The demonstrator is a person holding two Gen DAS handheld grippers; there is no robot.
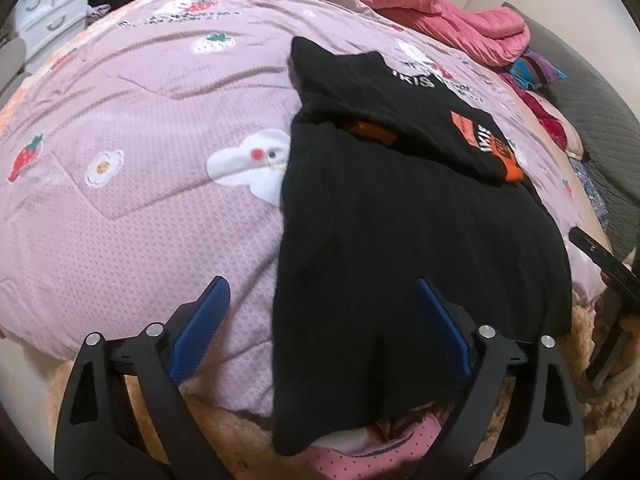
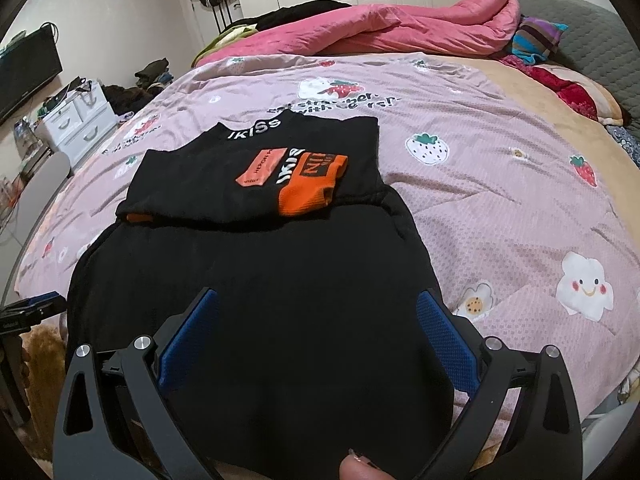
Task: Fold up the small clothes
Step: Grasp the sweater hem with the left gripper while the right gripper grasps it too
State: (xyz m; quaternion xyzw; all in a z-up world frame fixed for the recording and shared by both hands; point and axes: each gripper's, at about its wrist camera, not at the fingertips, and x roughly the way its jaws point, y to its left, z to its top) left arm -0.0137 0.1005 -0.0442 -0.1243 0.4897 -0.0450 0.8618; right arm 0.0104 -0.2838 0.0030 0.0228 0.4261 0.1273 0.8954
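My left tool point(image 1: 322, 324) and right tool point(image 2: 318, 328), both wide and empty, straddle the black ribbed knit garment's point(image 2: 256, 300) 6 o'clock hem, ready for folding

Both rigs look identical: the left tongs point(image 1: 322, 300) and the right tongs point(image 2: 318, 312) have matte black arms with triangular cutouts, shiny silver pivot screws sitting on top, and textured blue pads lining the inside of each finger. No cables or markings showing anywhere on them.
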